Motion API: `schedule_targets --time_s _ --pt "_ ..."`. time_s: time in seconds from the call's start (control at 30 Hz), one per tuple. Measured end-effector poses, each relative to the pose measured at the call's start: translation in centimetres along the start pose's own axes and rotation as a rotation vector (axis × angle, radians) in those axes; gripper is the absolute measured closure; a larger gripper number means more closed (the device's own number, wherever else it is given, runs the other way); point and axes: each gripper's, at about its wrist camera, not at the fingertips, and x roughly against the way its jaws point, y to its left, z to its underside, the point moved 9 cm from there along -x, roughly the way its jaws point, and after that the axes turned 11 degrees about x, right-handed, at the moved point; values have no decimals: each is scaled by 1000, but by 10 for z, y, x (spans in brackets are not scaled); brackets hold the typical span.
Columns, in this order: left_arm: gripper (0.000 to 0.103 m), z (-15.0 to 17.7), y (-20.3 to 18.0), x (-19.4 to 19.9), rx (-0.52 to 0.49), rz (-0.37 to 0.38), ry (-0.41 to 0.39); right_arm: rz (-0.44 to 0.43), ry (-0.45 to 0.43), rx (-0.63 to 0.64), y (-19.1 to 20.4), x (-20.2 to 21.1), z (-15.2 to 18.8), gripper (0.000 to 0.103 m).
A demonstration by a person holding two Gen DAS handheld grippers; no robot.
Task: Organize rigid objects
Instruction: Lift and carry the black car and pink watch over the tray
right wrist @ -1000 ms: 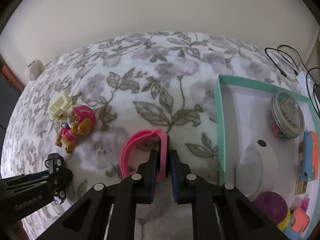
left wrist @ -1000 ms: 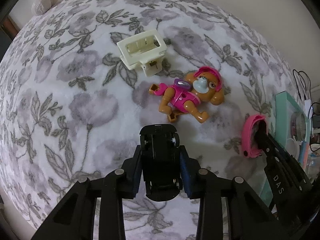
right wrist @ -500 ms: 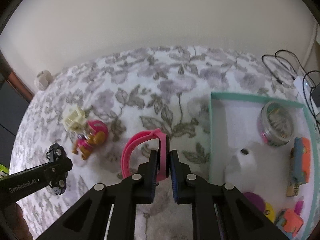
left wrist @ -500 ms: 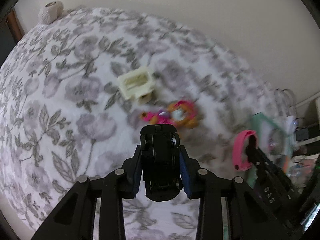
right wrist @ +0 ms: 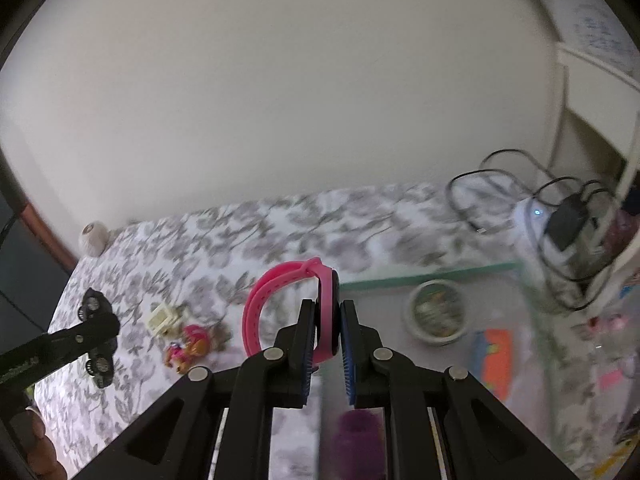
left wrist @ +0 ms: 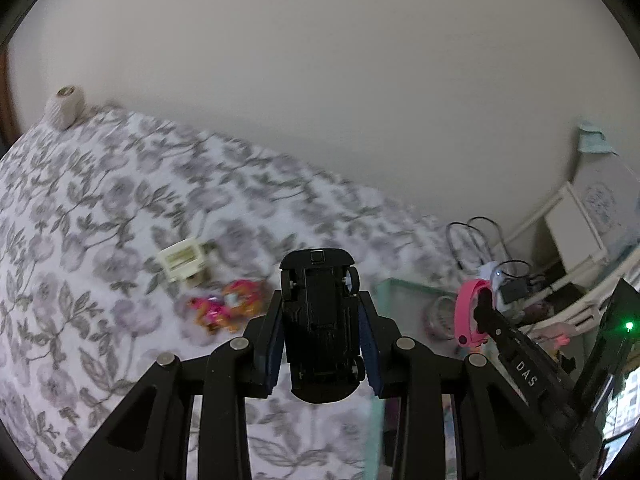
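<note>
My left gripper (left wrist: 320,320) is shut on a black toy car (left wrist: 320,328), underside up, held above the floral bedspread; it also shows in the right wrist view (right wrist: 96,340). My right gripper (right wrist: 327,320) is shut on a pink wristband watch (right wrist: 280,300), held over the near edge of the teal tray (right wrist: 420,276); the watch also shows in the left wrist view (left wrist: 468,308). A pink and orange puppy figure (left wrist: 228,304) and a cream plastic box (left wrist: 182,260) lie on the bedspread.
The tray holds a round tin (right wrist: 438,316), an orange and blue toy (right wrist: 494,356) and a purple object (right wrist: 356,428). Black cables and a charger (right wrist: 560,220) lie at the far right by white shelving. A ball of yarn (left wrist: 66,106) sits at the far left corner.
Both grippers have risen and tilted up, so the wall fills more of each view. They have moved right toward the tray with the car and watch still held.
</note>
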Motion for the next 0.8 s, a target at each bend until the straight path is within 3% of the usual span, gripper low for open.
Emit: schedule_targets --time_s 0.47,0.8 --pt "68 66 -117 -30 -278 120 -16 151 -46 -128 -121 54 9 90" --pt "68 115 -146 -72 -381 90 46 226 75 -111 -158 37 39 90"
